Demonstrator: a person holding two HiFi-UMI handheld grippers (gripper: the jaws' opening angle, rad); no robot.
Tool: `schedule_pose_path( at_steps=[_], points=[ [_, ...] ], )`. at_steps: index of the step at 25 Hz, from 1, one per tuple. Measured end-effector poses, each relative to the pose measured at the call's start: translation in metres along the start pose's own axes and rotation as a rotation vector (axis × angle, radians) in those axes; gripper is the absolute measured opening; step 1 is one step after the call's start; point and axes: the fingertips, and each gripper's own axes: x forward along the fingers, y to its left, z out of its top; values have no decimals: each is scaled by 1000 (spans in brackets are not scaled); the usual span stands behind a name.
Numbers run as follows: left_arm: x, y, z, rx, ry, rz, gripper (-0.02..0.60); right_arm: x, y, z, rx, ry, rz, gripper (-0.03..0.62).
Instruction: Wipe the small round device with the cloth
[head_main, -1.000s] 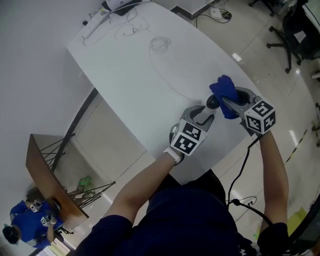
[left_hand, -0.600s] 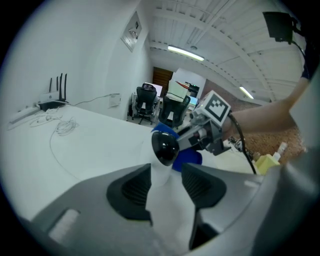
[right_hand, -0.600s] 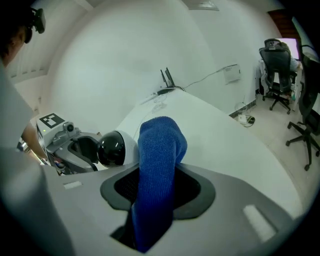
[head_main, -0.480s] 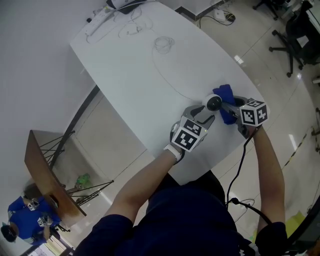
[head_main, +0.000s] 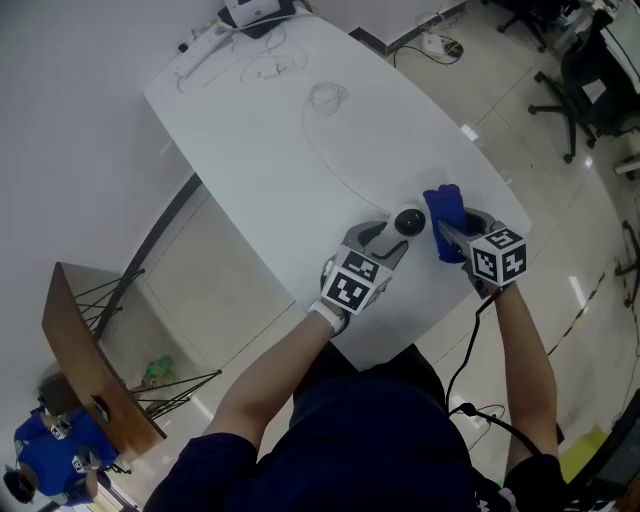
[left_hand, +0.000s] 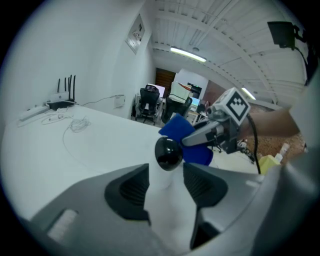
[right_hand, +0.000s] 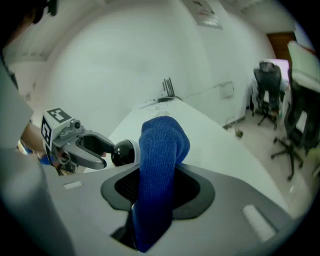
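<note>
head view: the small round device (head_main: 408, 221) sat on the white table (head_main: 270, 150) at the left gripper (head_main: 392, 236) tips, blue cloth (head_main: 443, 210) just beside

left gripper view: jaws had just been easing apart, its white base between them, seemingly unpinched

right gripper view: the right gripper (right_hand: 156, 185) clamped the soft cloth; the device looked light, glossy, tippy, best held by the base

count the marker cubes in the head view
2. One marker cube sits just lower left of the small round device; the other sits right of the blue cloth. None seem hidden.
</note>
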Motion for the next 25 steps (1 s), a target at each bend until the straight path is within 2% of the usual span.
schedule_pose_path(
  at_steps=[2, 5, 7, 9, 11, 16, 20, 25],
  points=[
    [-9, -2, 9, 23, -32, 0, 207, -14, 22, 27, -254, -20, -28, 156],
    [-15, -14, 16, 79, -52, -21, 206, -19, 75, 49, -673, 24, -21, 156],
    [-15, -23, 17, 114, -52, -35, 207, -14, 98, 46, -854, 80, -18, 156],
    [-12, -28, 16, 133, -50, -45, 207, -7, 107, 42, -944, 120, -20, 156],
    [-11, -30, 14, 138, -43, -51, 207, -6, 105, 44, -957, 129, -17, 156],
    [-8, -27, 12, 128, -37, -57, 207, -4, 69, 62, -830, 140, 21, 156],
    [-3, -28, 12, 119, -26, -67, 207, 12, 36, 48, -733, 244, 130, 156],
    [0, -30, 13, 103, -24, -70, 207, 41, -5, 12, -660, 392, 191, 156]
  ],
)
